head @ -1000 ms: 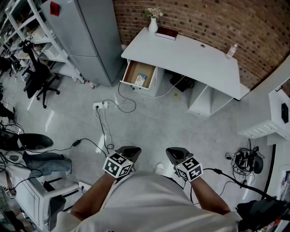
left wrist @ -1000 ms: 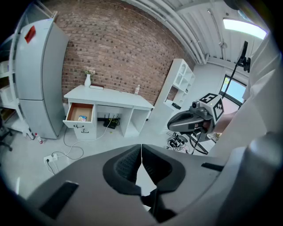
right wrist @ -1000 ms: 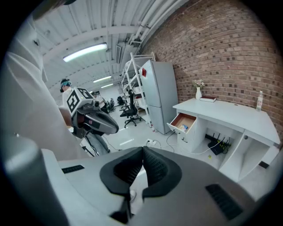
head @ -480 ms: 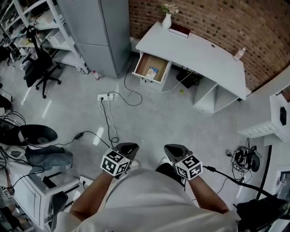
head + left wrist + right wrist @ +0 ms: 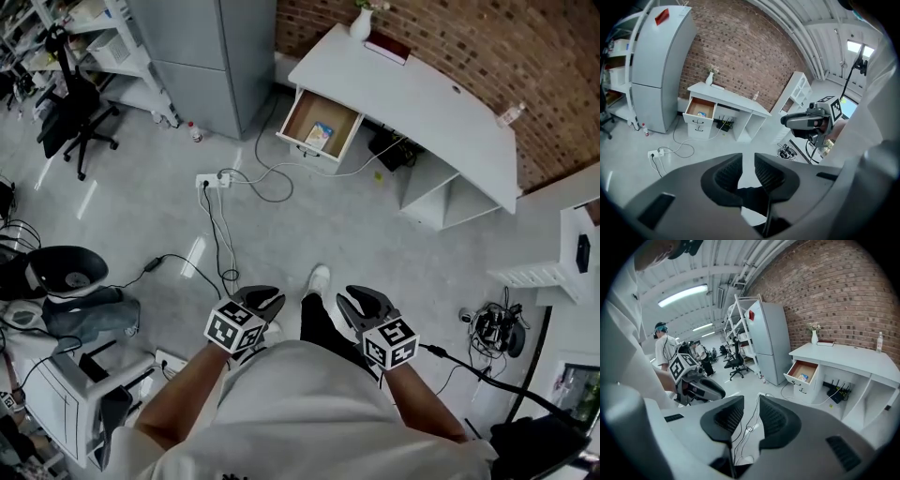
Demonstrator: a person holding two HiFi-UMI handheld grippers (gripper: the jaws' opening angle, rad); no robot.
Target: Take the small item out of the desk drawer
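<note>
One small item (image 5: 320, 137) lengthwise in open drawer (image 5: 304, 116)

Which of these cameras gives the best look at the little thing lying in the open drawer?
The head view: it looks down into the open drawer, showing the small item whole. The right gripper view shows it slantwise; the left gripper view shows only a distant speck.

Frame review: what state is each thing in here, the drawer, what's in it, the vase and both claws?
Desk drawer: pulled open.
Small item: lying inside the drawer, untouched.
Left claw: jaws just opening, narrow gap, empty.
Right claw: jaws just opening, wider gap, empty.
Vase: standing upright.
</note>
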